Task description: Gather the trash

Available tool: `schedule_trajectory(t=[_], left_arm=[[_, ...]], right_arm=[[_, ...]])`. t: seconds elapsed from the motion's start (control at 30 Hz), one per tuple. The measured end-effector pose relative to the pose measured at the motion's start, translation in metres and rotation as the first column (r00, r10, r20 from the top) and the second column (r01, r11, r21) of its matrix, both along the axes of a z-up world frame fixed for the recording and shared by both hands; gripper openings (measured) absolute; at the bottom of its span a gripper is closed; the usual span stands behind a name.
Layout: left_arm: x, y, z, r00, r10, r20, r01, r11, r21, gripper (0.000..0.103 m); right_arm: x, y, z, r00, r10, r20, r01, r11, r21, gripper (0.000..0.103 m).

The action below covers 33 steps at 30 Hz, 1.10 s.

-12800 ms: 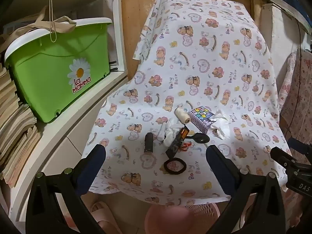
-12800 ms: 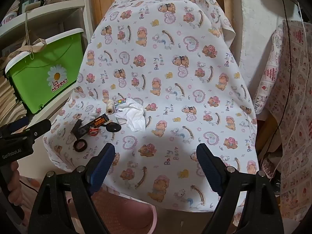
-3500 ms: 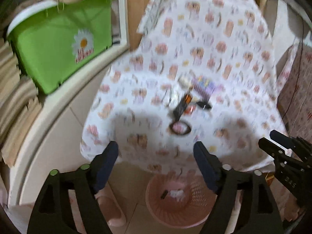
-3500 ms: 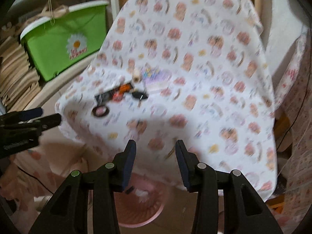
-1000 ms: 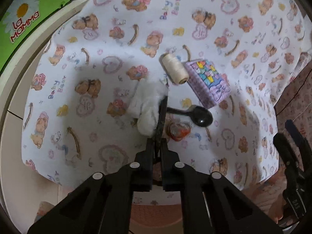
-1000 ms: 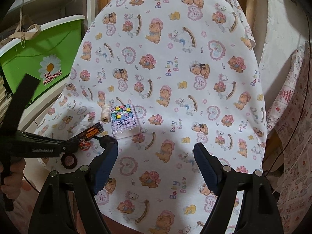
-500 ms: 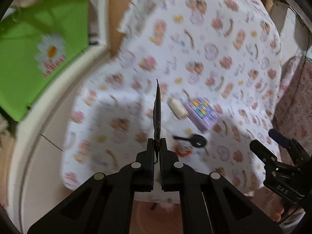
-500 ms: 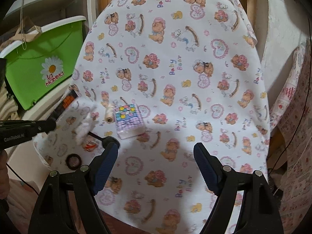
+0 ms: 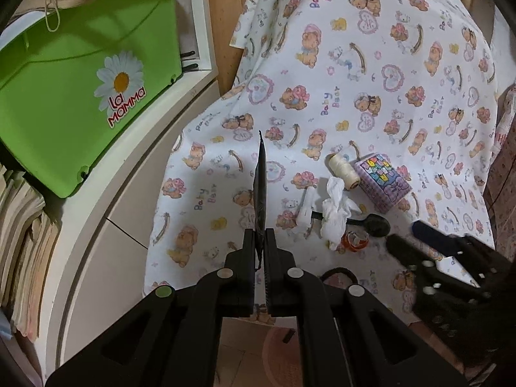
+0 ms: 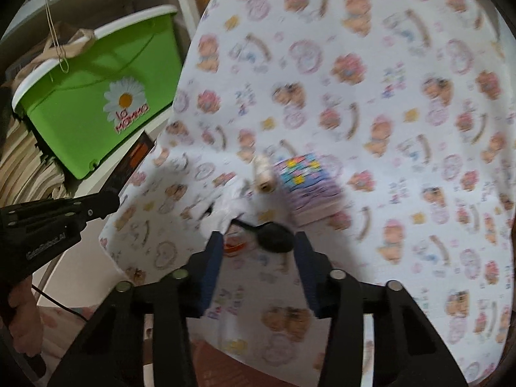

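Note:
My left gripper (image 9: 262, 242) is shut on a flat black and orange wrapper (image 9: 260, 190), held edge-on above the table's left front edge; the wrapper also shows in the right wrist view (image 10: 130, 164). A crumpled white tissue (image 9: 335, 216) lies on the bear-print tablecloth (image 9: 371, 74) beside a black spoon (image 9: 375, 224) and an orange cap (image 9: 354, 240). My right gripper (image 10: 258, 248) is open and low over the spoon (image 10: 274, 233), orange cap (image 10: 232, 246) and tissue (image 10: 229, 209). The pink trash basket (image 9: 283, 354) sits on the floor below the table's front edge.
A cream thread spool (image 9: 343, 171) and a patterned purple box (image 9: 382, 180) lie behind the tissue. A black ring (image 9: 338, 274) lies near the front edge. A green tub (image 9: 80, 96) stands on the white shelf (image 9: 135, 161) at left, with stacked papers (image 9: 22, 225) below.
My left gripper has drawn back and to the left with the wrapper. My right gripper has moved forward and down toward the spoon and tissue, narrowing its opening.

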<state>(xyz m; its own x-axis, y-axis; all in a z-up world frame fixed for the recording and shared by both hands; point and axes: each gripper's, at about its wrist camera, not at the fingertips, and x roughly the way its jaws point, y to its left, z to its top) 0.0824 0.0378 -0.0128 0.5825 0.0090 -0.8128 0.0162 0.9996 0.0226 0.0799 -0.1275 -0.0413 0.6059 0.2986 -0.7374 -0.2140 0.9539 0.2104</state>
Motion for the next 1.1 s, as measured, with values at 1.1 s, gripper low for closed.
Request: schedule_trajectory(t=[1.1], left_arm=[[-0.013, -0.002, 0.01, 0.998, -0.005, 0.066, 0.009, 0.998, -0.06, 0.004]], right_arm=[[0.006, -0.028, -0.004, 0.998, 0.001, -0.063, 0.005, 0.996, 0.088, 0.011]])
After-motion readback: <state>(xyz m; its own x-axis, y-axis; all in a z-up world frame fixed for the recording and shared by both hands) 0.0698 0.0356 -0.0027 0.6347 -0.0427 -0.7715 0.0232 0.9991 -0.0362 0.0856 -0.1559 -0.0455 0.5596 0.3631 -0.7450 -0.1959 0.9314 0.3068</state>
